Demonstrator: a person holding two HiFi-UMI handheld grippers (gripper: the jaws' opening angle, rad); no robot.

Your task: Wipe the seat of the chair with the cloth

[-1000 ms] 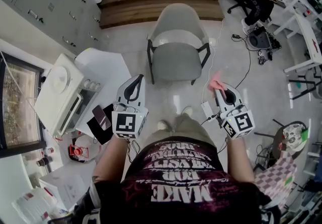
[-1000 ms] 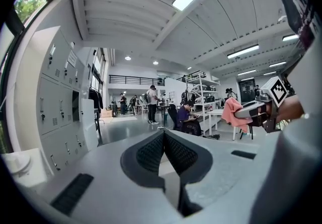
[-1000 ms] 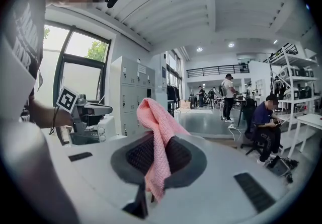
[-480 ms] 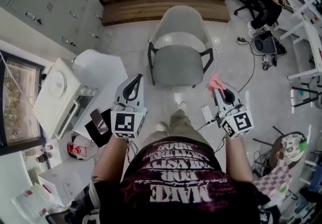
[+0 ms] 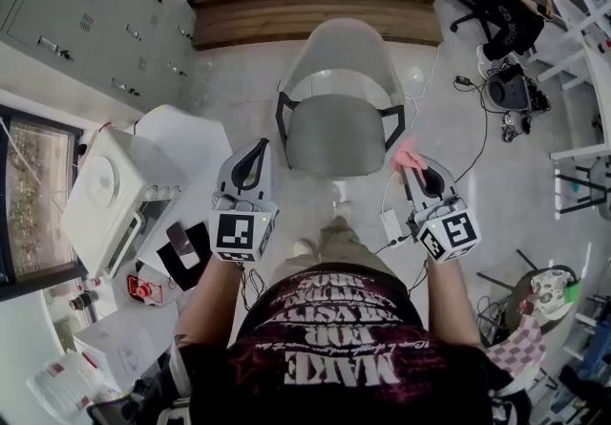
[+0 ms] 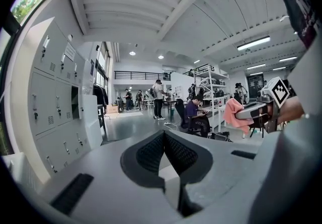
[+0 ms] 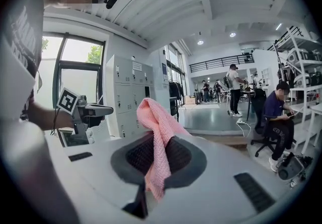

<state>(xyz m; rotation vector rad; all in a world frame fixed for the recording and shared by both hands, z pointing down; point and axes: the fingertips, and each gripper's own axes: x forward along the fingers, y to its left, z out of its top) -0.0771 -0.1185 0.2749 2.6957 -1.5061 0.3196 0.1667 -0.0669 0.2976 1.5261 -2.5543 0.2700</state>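
Now we stand facing the chair [image 5: 339, 117], which fills the upper middle of the head view. Its grey seat [image 5: 336, 148] is bare and turned toward us, so the whole surface should be reachable once we lean in. Both grippers hang in front of us, short of the seat's front edge, and neither touches the chair. Our left gripper [image 5: 256, 158], at centre left, has its jaws pressed together on nothing; we judge it is simply held aside, or ready to steady the chair. Our right gripper [image 5: 414, 170], at centre right, has its jaws clamped on the pink cloth [image 7: 158, 132]. The cloth is pinched near its middle, so a folded end stands free above the jaws and a short tail droops below. That free end is what should meet the seat. Wiping has not yet begun, and we judge the next move is to carry the cloth forward and down.
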